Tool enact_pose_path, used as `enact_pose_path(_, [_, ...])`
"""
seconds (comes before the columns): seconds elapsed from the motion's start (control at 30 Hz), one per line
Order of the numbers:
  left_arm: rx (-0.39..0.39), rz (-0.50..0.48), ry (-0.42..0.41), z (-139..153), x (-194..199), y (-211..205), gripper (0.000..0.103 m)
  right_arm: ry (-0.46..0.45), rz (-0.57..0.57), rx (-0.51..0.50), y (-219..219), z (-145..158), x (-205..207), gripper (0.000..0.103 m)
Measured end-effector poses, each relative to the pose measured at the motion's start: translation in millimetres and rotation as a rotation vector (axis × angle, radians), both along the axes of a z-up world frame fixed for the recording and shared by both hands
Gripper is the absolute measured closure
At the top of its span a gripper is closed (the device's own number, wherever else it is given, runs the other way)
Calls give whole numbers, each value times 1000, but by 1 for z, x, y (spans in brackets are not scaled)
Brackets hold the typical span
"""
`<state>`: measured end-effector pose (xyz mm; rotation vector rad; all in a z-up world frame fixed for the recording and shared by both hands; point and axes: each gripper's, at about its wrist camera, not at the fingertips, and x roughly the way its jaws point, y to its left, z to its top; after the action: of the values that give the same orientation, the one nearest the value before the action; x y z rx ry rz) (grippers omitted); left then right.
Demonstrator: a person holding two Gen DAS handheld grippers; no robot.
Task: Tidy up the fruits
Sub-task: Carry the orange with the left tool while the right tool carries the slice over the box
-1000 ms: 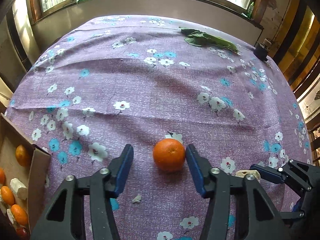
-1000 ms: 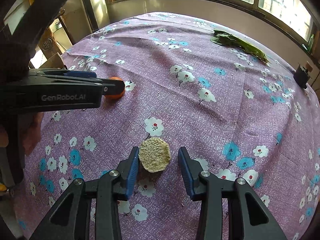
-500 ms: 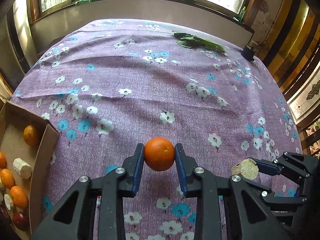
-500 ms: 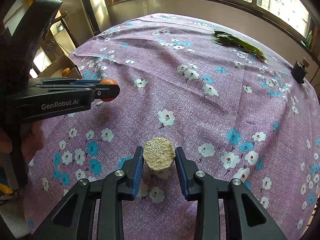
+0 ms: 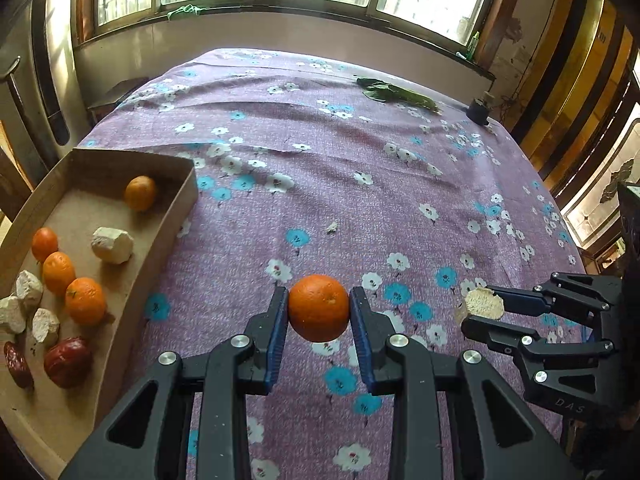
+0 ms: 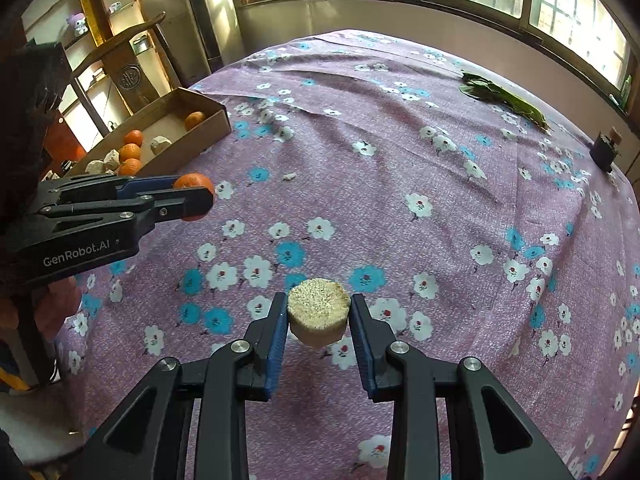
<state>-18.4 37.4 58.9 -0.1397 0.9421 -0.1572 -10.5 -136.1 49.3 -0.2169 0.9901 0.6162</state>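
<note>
Two grips | orange between left fingers | pale chunk, perhaps peeled, between right fingers

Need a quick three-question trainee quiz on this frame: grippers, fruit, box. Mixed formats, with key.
1. True or false: the left gripper is shut on a round orange tangerine.
2. What is clamped in the right gripper? A) a dark red date B) a pale tan rough-cut cylindrical chunk C) nothing
3. Fill in: in the left wrist view, the open brown cardboard box holds ____ orange fruits.

Key: 1 true. 2 B, the pale tan rough-cut cylindrical chunk, lifted clear of the purple floral tablecloth. 3 four.
</note>
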Motion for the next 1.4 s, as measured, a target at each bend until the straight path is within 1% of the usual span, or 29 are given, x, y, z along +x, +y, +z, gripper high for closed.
enact_pose_path(0.1, [-5, 8, -19, 6, -15, 14, 74, -16, 17, 11, 15, 9, -13, 70])
enact_pose_path(0.2, [9, 23, -43, 11, -28, 27, 73, -24, 24, 56, 27, 15, -23, 70])
enact_pose_path(0.37, [26, 58, -60, 15, -45, 53, 73, -15, 35, 125, 50, 15, -36, 69])
enact_pose_path(0.63, [56, 191, -72, 18, -71, 123, 73, -19, 100, 172, 94, 23, -44, 69])
enact_pose_path(0.83, [63, 272, -63, 15, -81, 163, 73, -15, 162, 177, 133, 26, -37, 69])
enact_pose_path(1.1, [71, 303, -37, 4, -80, 181, 73, 0, 224, 163, 177, 23, -17, 69])
enact_pose_path(1.4, [103, 313, -15, -8, -70, 180, 73, 21, 281, 142, 225, 15, 8, 69])
